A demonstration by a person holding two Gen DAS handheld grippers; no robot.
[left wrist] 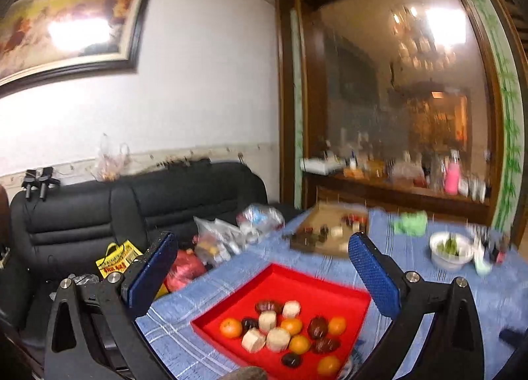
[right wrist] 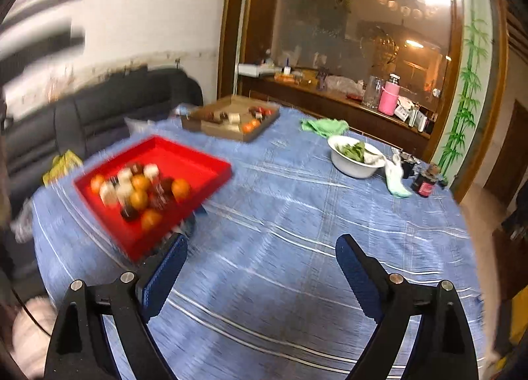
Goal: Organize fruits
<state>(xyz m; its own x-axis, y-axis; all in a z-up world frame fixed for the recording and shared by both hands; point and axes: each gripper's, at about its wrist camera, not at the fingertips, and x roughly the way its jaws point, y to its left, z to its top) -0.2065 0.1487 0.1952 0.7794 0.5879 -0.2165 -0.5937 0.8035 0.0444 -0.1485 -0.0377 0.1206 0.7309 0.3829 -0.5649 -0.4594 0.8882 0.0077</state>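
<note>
A red tray [left wrist: 310, 284] sits on the blue tablecloth and holds several oranges [left wrist: 231, 328], dark brown fruits [left wrist: 317, 327] and beige chunks [left wrist: 278, 339]. It also shows, blurred, in the right wrist view [right wrist: 184, 155]. A brown cardboard tray [left wrist: 340, 215] [right wrist: 217, 127] farther back holds a few similar pieces. My left gripper [left wrist: 264, 244] is open and empty, above the red tray's near side. My right gripper [right wrist: 262, 244] is open and empty over bare cloth, right of the red tray.
A white bowl of greens [right wrist: 354, 157] [left wrist: 450, 249], a green cloth [right wrist: 325, 126], a white rag [right wrist: 396, 178] and small jars [right wrist: 425, 183] stand on the right of the table. A black sofa [left wrist: 132, 208] with bags [left wrist: 217, 241] lies left. A sideboard [right wrist: 346, 99] stands behind.
</note>
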